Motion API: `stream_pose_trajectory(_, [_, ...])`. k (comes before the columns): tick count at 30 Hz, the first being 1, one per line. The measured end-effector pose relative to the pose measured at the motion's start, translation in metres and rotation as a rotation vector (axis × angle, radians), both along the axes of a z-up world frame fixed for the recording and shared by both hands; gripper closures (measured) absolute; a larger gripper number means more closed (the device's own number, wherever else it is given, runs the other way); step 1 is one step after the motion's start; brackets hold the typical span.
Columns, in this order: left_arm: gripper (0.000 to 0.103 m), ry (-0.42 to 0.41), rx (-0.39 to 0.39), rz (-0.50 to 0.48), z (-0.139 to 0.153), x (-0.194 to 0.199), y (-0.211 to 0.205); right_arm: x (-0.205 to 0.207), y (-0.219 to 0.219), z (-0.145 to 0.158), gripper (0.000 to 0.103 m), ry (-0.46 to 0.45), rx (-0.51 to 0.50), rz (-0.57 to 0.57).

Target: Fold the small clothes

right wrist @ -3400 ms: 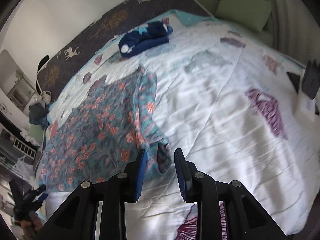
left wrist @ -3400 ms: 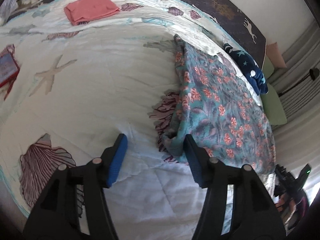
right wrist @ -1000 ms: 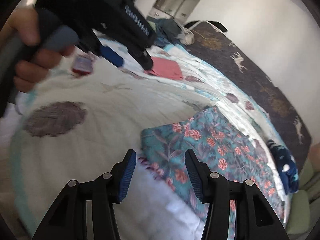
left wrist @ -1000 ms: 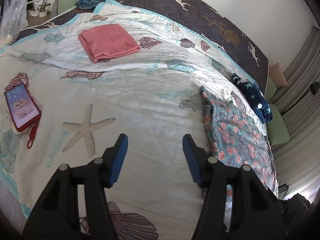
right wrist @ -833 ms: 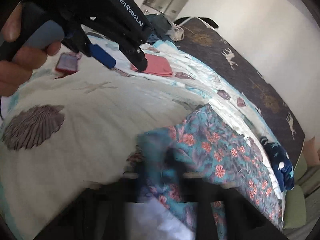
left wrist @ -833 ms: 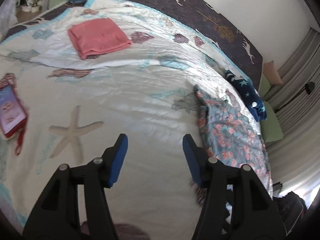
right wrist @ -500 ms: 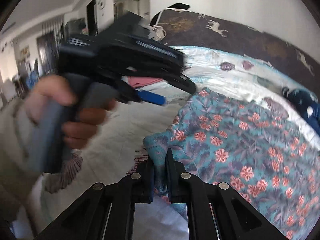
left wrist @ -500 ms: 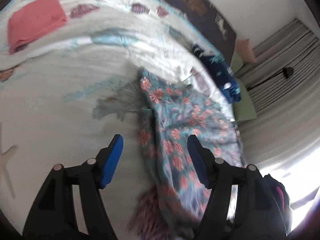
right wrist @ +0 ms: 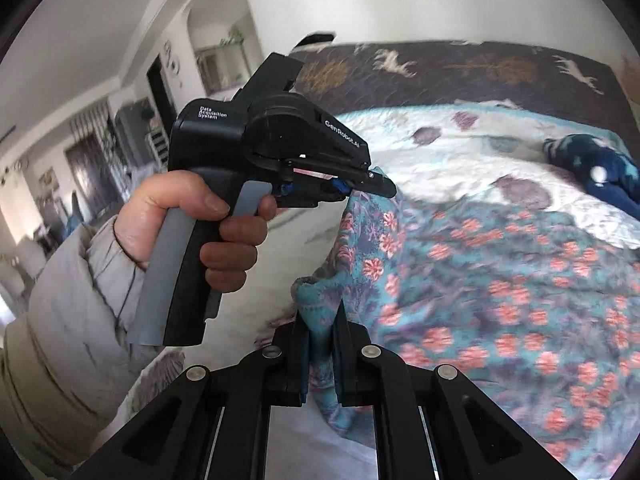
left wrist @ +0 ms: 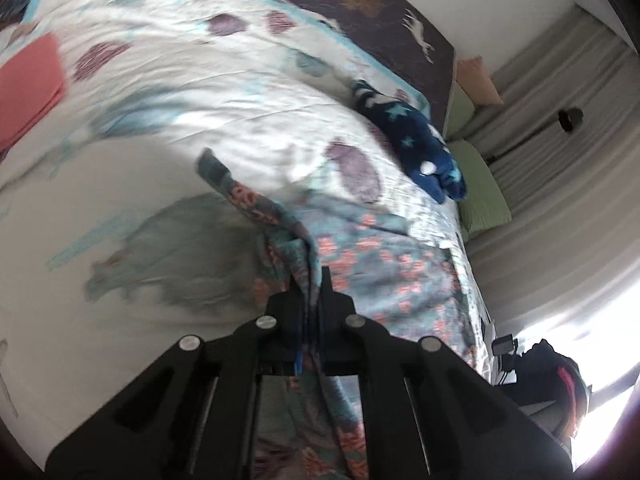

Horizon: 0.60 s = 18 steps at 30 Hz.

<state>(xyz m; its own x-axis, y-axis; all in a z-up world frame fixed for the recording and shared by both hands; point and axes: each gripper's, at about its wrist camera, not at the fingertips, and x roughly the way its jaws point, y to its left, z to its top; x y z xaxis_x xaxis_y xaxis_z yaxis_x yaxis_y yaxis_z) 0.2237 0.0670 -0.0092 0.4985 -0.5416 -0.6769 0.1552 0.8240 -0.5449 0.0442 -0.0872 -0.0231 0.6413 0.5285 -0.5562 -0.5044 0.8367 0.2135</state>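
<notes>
Left to right: pink folded cloth (left wrist: 28, 88) at far left of the bed (left wrist: 168, 92). A hand (right wrist: 192, 220) w/ beige sleeve (right wrist: 52, 320) grips the left claw (left wrist: 309, 280), which has just clamped onto the edge of the floral garment (right wrist: 500, 280); fabric edge sits pinched between its pads. Right claw (right wrist: 320, 316) also clenched on the garment's near corner, cloth bunched between the pads. Rest of garment lies spread on the bed twd the right. Navy star-print cloth (left wrist: 416, 148) sits beyond it, near the dark deer-print headboard (right wrist: 460, 68). Green cushion (left wrist: 480, 192) at far right, beside the bed.
</notes>
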Motion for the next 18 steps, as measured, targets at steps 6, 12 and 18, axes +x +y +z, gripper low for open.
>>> stream_pose_trajectory(6, [0.097,-0.057,0.063,-0.080,0.027,0.002,-0.076,-0.013,-0.069,0.016,0.097,-0.013,0.092,-0.106])
stream_pose_trajectory(12, [0.097,-0.068,0.108,-0.162,0.033,0.002,-0.146,-0.016,-0.134,0.016,0.097,-0.016,0.152,-0.204])
stream_pose_trajectory(18, [0.097,-0.056,0.134,-0.234,0.032,0.000,-0.207,-0.027,-0.184,0.018,0.098,-0.020,0.201,-0.278])
